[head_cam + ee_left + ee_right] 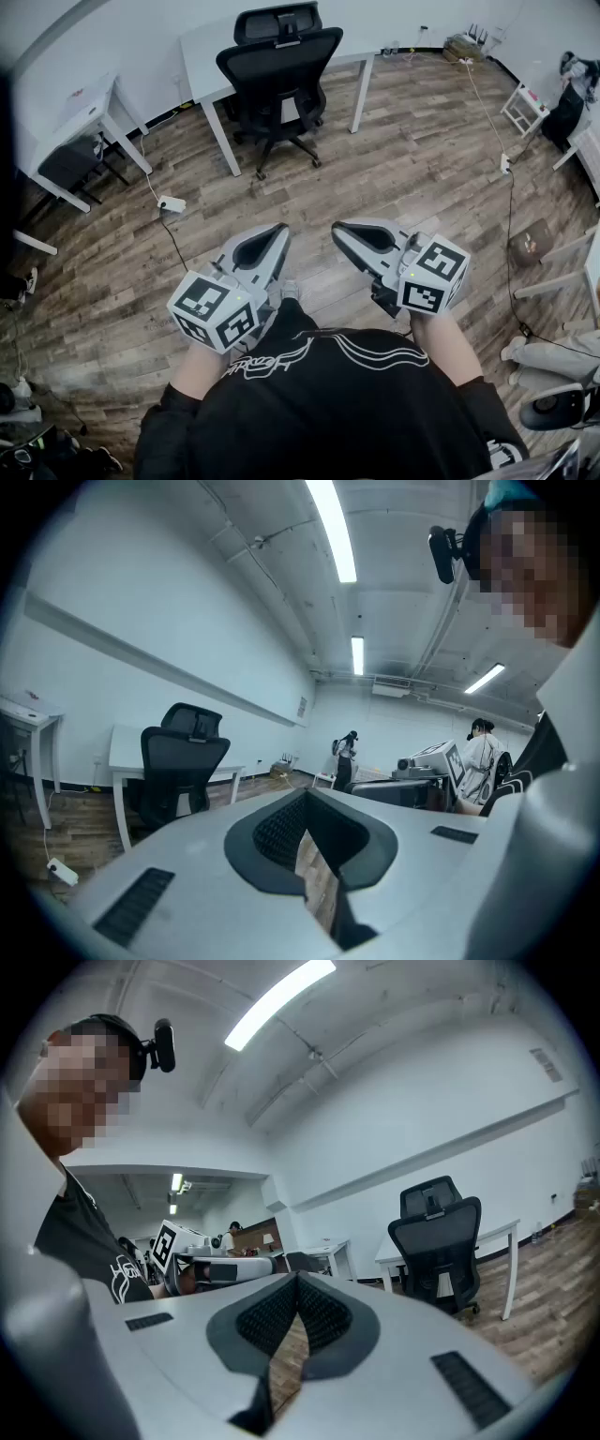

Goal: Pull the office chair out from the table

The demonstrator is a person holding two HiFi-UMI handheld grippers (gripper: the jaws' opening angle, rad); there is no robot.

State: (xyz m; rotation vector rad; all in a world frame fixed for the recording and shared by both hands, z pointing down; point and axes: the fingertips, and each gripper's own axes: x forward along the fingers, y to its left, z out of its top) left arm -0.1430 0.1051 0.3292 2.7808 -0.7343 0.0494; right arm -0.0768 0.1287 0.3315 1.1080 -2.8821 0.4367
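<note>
A black mesh office chair stands tucked under a white table at the far wall, its back toward me. The same chair shows at the left of the left gripper view, and the chair sits right of centre in the right gripper view. My left gripper and right gripper hover side by side in front of my chest, well short of the chair. Both are shut with nothing between the jaws. In the right gripper view the left gripper appears at the left.
Another white desk stands at the left wall. A power strip and its cable lie on the wood floor between me and the chair. A cable runs down the right side. People stand far across the room.
</note>
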